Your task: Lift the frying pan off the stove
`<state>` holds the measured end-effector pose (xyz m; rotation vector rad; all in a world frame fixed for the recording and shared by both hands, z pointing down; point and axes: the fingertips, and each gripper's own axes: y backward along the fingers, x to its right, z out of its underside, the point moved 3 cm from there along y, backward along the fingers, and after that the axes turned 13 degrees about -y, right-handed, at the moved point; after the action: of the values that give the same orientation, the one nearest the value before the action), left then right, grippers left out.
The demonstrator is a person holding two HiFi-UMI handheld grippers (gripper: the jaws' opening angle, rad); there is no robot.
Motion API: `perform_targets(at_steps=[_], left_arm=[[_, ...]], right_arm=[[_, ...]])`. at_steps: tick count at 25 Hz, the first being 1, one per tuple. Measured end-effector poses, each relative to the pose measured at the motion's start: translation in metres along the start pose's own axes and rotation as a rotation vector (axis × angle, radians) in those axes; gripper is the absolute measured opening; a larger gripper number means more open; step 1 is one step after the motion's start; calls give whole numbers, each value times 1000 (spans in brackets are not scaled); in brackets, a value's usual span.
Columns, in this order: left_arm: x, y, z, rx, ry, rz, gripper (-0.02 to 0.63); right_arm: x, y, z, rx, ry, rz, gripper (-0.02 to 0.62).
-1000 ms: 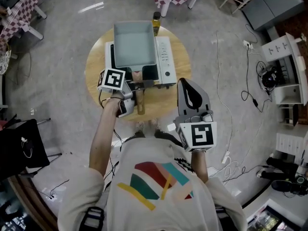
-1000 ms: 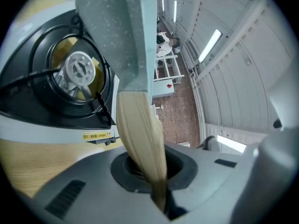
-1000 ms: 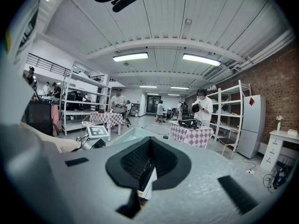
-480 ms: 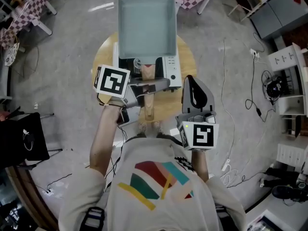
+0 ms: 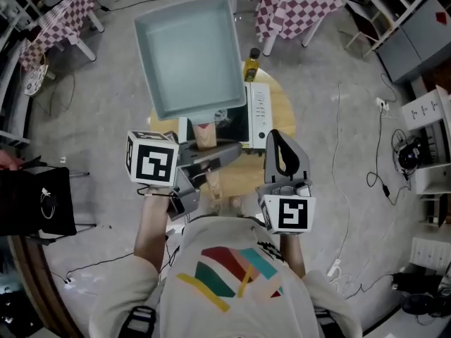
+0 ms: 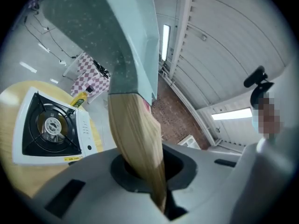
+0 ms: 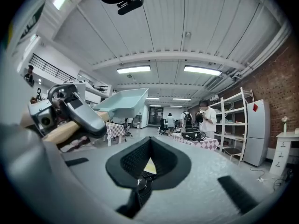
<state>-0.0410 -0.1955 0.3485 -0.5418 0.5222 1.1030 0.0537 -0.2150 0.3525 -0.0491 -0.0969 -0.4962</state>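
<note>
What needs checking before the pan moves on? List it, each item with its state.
1. Left tongs shut on the wooden handle: ok.
2. Frying pan held in the air, clear of the stove: ok.
3. Pan empty inside: ok.
4. Right tongs shut, empty, apart from the pan: ok.
5. Gap between the pan and the yellow bottle behind the stove: cannot tell.
</note>
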Motion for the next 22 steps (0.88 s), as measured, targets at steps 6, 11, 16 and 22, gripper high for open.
perform_targets(at_steps=[6, 11, 16, 22], left_arm=[[12, 3, -5, 7, -11, -7, 8], [10, 3, -2, 11, -23, -31, 8], [11, 0, -2, 14, -17, -24, 8], [12, -1, -2, 12, -22, -32, 8]], right_arm=[[2, -2, -7, -10, 8, 9, -3], [1, -4, -8, -19, 12, -4, -3], [-2, -3, -12, -6, 23, -8, -3], [4, 2, -12, -9, 22, 11, -3]])
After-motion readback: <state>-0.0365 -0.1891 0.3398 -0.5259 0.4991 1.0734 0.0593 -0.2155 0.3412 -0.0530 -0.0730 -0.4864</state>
